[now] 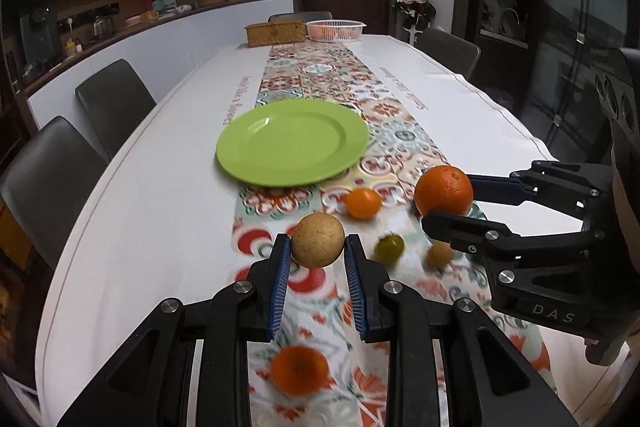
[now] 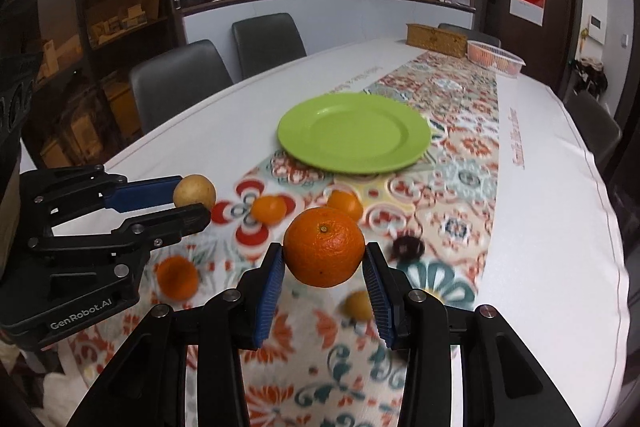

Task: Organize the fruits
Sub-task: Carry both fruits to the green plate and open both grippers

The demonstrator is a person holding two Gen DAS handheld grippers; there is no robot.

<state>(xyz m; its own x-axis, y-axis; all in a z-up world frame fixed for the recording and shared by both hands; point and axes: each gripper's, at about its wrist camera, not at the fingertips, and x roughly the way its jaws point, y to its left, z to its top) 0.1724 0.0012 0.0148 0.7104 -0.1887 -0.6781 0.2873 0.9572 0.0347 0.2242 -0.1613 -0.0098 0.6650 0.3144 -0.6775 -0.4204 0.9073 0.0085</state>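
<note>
While both grippers hold fruit up over the table, the plate (image 1: 292, 143) sits bare just ahead. The left gripper (image 1: 317, 255) pinches a round tan fruit (image 1: 317, 241) near its tips. The right gripper (image 2: 325, 259) squeezes a big orange (image 2: 324, 253) the same way. Round fruit can slip out of such a small grip and drop. It may also roll off the flat plate if let go too fast. More small fruits (image 1: 362, 203) lie on the runner (image 1: 340, 75), so a falling one could knock them away.
</note>
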